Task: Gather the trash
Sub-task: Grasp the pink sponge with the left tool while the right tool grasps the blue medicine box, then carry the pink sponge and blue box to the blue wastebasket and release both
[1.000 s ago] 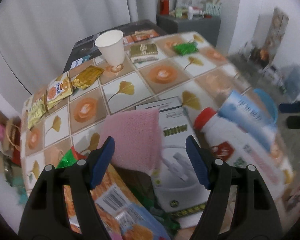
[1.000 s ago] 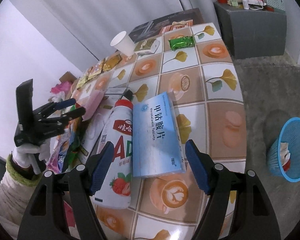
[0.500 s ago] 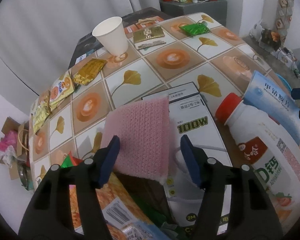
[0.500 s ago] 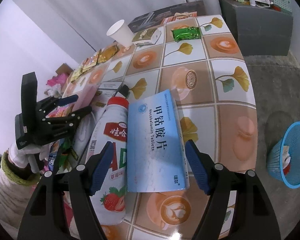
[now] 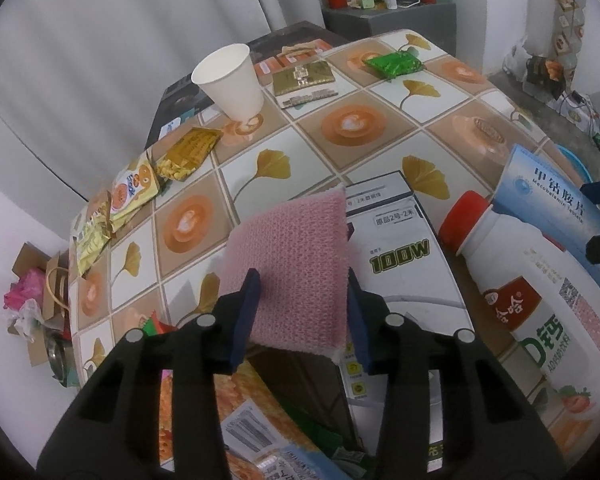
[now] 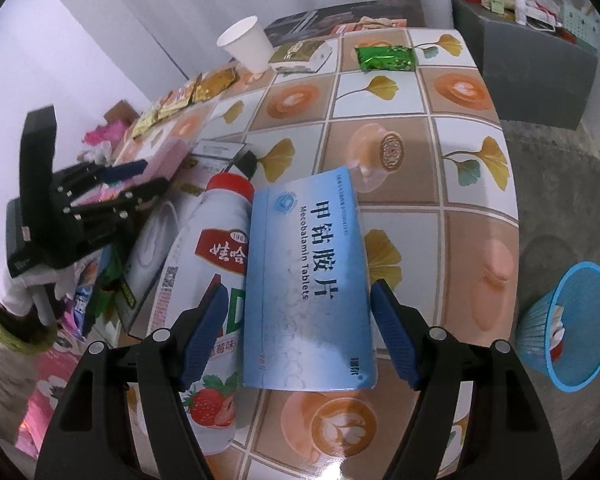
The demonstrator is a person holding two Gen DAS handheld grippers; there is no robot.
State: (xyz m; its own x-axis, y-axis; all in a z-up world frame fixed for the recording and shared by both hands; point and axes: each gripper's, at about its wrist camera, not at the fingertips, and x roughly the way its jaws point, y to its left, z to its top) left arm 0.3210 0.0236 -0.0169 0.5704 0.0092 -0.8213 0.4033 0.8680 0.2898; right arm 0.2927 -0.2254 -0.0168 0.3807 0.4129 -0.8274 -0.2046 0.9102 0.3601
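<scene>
My left gripper (image 5: 300, 316) is shut on a pink sponge (image 5: 296, 256), holding it just above a white 100W box (image 5: 396, 256). From the right wrist view the left gripper (image 6: 134, 182) shows at the left with the pink sponge (image 6: 156, 160) between its fingers. My right gripper (image 6: 300, 332) is open, its fingers on either side of a blue tablet box (image 6: 308, 280) that leans on a white drink bottle (image 6: 216, 264). The bottle (image 5: 540, 292) and blue box (image 5: 552, 200) also show at the right of the left wrist view.
On the tiled tablecloth (image 5: 352, 152) stand a white paper cup (image 5: 230, 80), a gold pack (image 5: 304, 78), a green wrapper (image 5: 394, 64) and snack wrappers (image 5: 156, 176). A blue bin (image 6: 568, 324) stands on the floor at right. A grey cabinet (image 6: 532, 40) stands behind.
My left gripper has closed on the pink sponge and lifted it slightly. My right gripper has stayed open around the blue tablet box, moving a little closer.
</scene>
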